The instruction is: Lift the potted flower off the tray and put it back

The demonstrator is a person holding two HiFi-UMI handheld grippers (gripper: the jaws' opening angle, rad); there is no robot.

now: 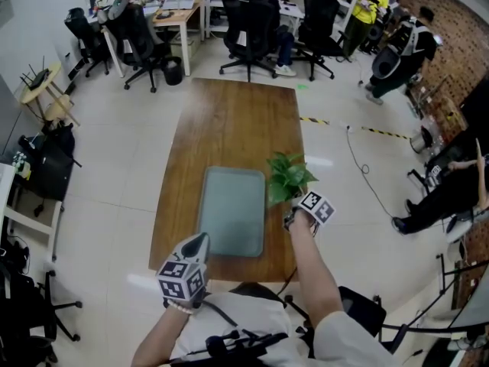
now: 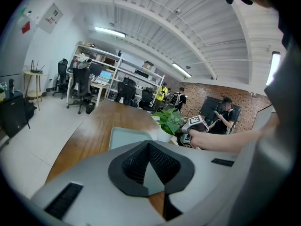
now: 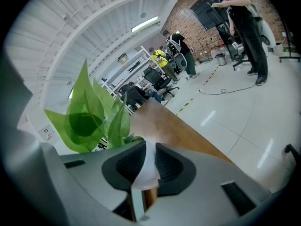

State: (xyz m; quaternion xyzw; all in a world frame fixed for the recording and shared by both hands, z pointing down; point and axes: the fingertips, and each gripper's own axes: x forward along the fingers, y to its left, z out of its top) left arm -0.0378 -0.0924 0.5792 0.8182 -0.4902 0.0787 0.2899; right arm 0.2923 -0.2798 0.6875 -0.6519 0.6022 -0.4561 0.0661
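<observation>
The potted plant [image 1: 289, 178] stands off the tray [image 1: 233, 220], just beside its far right corner, over the wooden table [image 1: 229, 121]. Whether its base rests on the wood I cannot tell. The right gripper [image 1: 293, 209] reaches it from the near side. Its 2 jaws are clamped on the wall of the white pot [image 3: 148, 167], with the leaves [image 3: 89, 117] rising upright just left of them. I judge the way back is leftward, onto the tray's bare surface. The left gripper [image 1: 195, 245] hangs at the tray's near left corner, jaws together on nothing, well apart from the plant.
</observation>
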